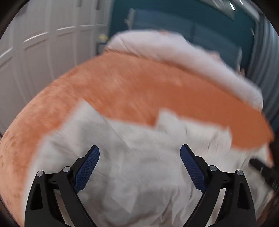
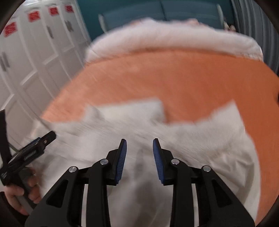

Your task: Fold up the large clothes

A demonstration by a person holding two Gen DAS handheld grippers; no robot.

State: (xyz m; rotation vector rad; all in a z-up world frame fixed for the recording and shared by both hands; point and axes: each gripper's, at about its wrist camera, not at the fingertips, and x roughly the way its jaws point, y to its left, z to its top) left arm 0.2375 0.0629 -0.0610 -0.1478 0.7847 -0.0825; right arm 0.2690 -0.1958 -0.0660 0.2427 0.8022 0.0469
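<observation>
A large white garment [image 1: 136, 157] lies crumpled on an orange bed cover [image 1: 132, 87]; both views are motion-blurred. My left gripper [image 1: 139, 152] is wide open above the garment, nothing between its blue pads. My right gripper [image 2: 139, 145] is partly open over the same white garment [image 2: 191, 139], also empty. The left gripper [image 2: 34, 148], held in a hand, shows at the left edge of the right wrist view.
A white duvet or pillow [image 1: 174, 48] lies across the far side of the bed. White cabinet doors [image 2: 34, 61] stand to the left, a teal wall and bench [image 2: 165, 10] behind, grey curtain [image 1: 265, 57] at the right.
</observation>
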